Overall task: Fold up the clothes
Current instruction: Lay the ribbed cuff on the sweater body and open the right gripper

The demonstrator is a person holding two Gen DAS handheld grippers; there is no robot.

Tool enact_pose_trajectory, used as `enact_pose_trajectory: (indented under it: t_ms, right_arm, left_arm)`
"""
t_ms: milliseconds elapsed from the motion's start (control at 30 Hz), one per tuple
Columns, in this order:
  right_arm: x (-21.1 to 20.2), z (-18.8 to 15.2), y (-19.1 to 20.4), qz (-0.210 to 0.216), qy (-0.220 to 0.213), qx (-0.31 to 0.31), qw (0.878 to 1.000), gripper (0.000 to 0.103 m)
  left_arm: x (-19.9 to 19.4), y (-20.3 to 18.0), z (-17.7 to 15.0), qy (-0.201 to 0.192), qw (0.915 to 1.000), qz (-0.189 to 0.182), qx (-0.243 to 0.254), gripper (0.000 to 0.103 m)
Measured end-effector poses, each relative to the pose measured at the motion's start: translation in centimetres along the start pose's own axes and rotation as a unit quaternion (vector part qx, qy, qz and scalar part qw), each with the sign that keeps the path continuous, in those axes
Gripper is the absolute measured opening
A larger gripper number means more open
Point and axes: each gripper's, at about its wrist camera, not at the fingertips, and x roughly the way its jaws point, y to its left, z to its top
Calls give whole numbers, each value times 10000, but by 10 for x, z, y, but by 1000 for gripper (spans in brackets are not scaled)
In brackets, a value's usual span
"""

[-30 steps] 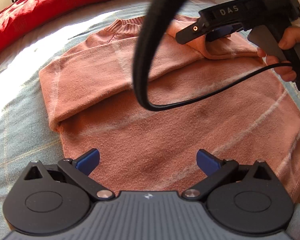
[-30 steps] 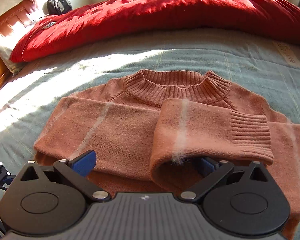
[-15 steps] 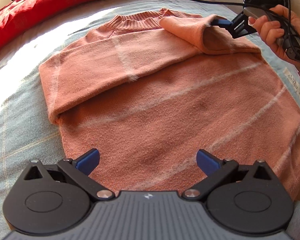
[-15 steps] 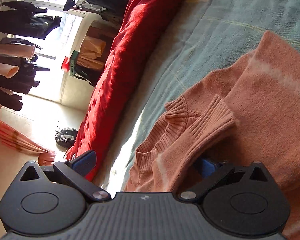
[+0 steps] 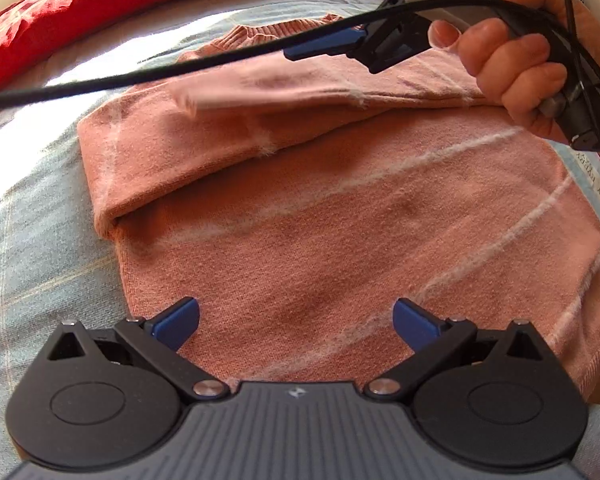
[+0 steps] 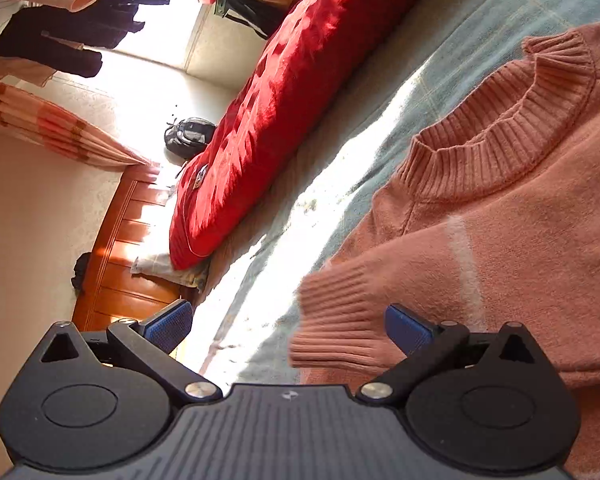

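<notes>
1. You work over a bed [image 6: 480,20] with a pale blue-green cover, sunlit in patches.
2. A red quilt [image 6: 284,92] lies along its far side.
3. A wooden headboard [image 6: 120,248] stands at one end.
4. Dark clothes [image 6: 60,36] hang by a bright window; a backpack [image 6: 188,136] sits on the floor.

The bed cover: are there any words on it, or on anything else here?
"HAPPY EVERY...": printed sideways on the white label at the edge of the bed cover; the letters past it are too blurred to read.
Pink sweater: no words.
Left tool and right tool: only a small logo mark, no letters.
</notes>
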Motion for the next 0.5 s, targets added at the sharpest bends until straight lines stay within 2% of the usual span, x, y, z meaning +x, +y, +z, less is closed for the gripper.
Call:
enact_pose_trajectory:
  t_ms: [133,333,433,500]
  right_arm:
    - [-9,-1,10,-208,-129,-350,9991,103]
    - [-24,4,-28,-715,-490,302,9958,103]
    - [-3,-4,-43,-626,-88,632,9960,103]
    - [7,-7,-38,-599,108,516,9968,103]
  left_arm:
    - [-1,3,-1,-13,10000,12,-38,102]
    - [-1,13,-4,-28,9998,33,-168,102]
    - [-1,16,-6,-8,9999,31,-158,102]
    - [1,15,-6,10,9999,27,-134,102]
